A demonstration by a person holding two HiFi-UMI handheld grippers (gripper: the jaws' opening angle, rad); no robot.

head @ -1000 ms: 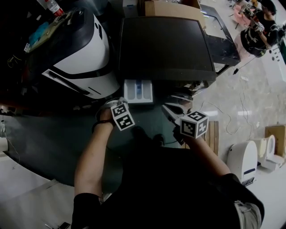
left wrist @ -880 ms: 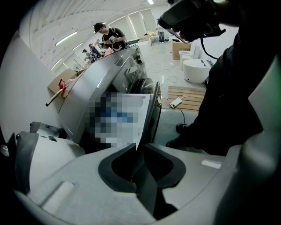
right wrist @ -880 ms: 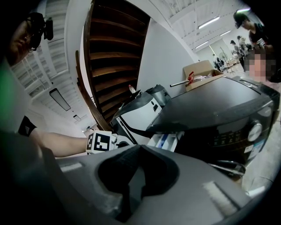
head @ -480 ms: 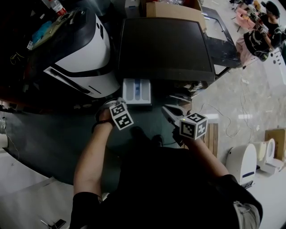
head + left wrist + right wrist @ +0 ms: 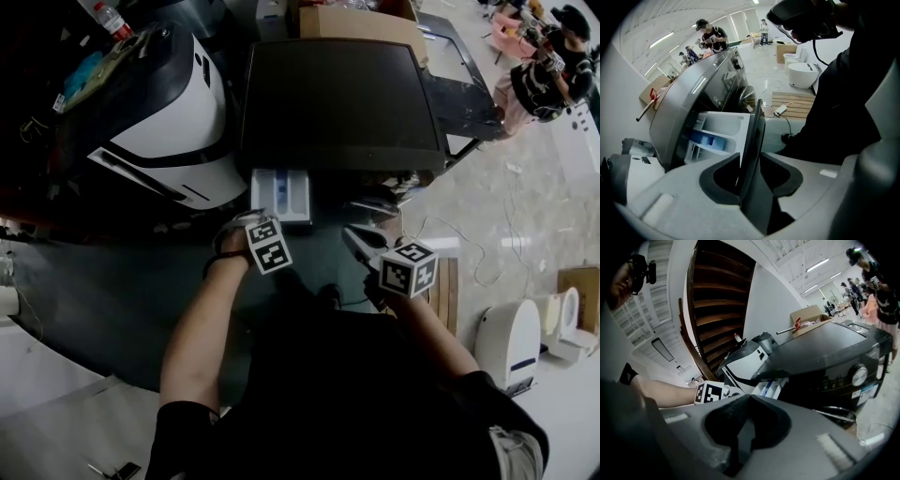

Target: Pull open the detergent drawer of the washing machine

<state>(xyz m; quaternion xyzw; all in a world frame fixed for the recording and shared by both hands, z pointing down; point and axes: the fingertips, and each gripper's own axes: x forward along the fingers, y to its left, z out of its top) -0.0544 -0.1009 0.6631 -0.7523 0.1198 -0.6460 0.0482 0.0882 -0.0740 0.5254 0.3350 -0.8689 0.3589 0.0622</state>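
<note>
The dark washing machine stands ahead with its white detergent drawer pulled out at its front left corner. My left gripper points steeply down at the drawer's front. In the left gripper view the drawer's dark front panel stands edge-on between the jaws of that gripper, which are opening, with gaps showing beside the pads. The blue and white compartments lie open behind it. My right gripper hangs to the right of the drawer, jaws together on nothing, aimed at the machine's front.
A white appliance stands close on the machine's left. A cardboard box sits behind it. On the floor to the right are a wooden pallet, a cable and a white toilet-shaped unit. People stand far back right.
My left gripper has shifted a little to the right at the drawer's front. The drawer stays pulled out. The right gripper has hardly moved.
</note>
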